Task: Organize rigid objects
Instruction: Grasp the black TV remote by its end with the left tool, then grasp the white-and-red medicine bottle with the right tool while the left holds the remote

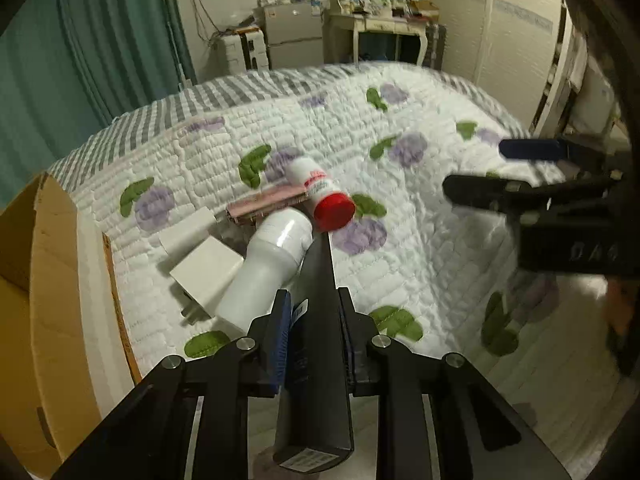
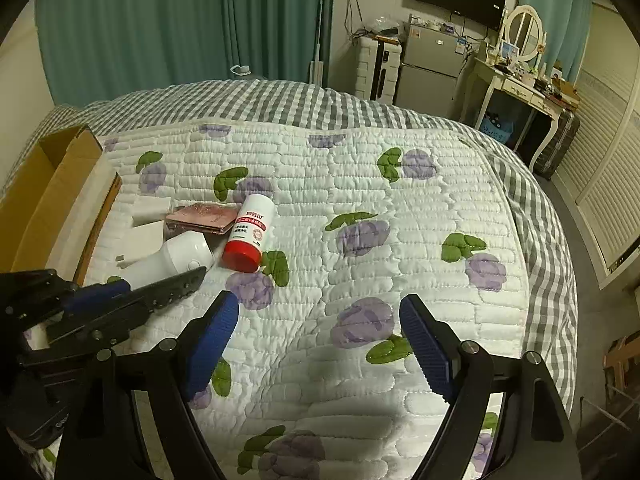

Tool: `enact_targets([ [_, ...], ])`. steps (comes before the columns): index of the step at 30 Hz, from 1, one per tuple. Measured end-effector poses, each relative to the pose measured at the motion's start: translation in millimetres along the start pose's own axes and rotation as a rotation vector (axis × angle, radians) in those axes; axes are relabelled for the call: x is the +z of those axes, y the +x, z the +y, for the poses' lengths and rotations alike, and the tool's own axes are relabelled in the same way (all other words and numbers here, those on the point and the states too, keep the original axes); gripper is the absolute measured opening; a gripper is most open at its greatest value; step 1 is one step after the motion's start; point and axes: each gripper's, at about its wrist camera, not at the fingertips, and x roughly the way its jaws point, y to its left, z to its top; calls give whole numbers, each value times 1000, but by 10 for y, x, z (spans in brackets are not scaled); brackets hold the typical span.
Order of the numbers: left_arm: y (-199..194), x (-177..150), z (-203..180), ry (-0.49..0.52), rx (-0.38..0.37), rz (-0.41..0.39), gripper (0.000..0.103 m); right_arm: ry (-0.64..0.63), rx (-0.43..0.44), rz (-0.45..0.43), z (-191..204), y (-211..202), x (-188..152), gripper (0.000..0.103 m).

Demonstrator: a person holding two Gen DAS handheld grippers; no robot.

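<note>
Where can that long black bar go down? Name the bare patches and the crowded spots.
Bare quilt spreads right of the red-capped white bottle, out to the grey checked border, ahead of the open right gripper. Crowded: the bottle, pink flat case, white device and white boxes cluster beside the cardboard box. The left gripper clamps the black bar.

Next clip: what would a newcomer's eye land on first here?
Probably the long black bar clamped in the left tool, pointing up the frame. Next, the red-capped white bottle lying among a pink case and white items on the floral quilt. The right tool hangs open over the quilt.
</note>
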Motion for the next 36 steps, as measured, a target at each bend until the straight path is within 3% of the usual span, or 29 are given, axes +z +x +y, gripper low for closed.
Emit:
enact_targets([
  [6,360,-170,37,-34,-10,99,20,-5,-7,3,10,1,-4,83],
  [9,421,-192,28,-29,-4,107,20,-11,-7,8,11,5,-9,83],
  [12,356,-171,29,-40,-5,83,19,-11,-2,14,18,27,-4,83],
  [20,-164,93,156,-104,11,-91,18,18,61,8,24,69,96,83],
  [27,-62,337,469,-174,86,-91,19,24,120,50,135,360,378,83],
  [30,21,383,549,-186,125,-98,19,37,144,108,170,640,496,71],
  [36,166,540,655,-205,158,-114,19,45,171,176,229,1025,633,57],
])
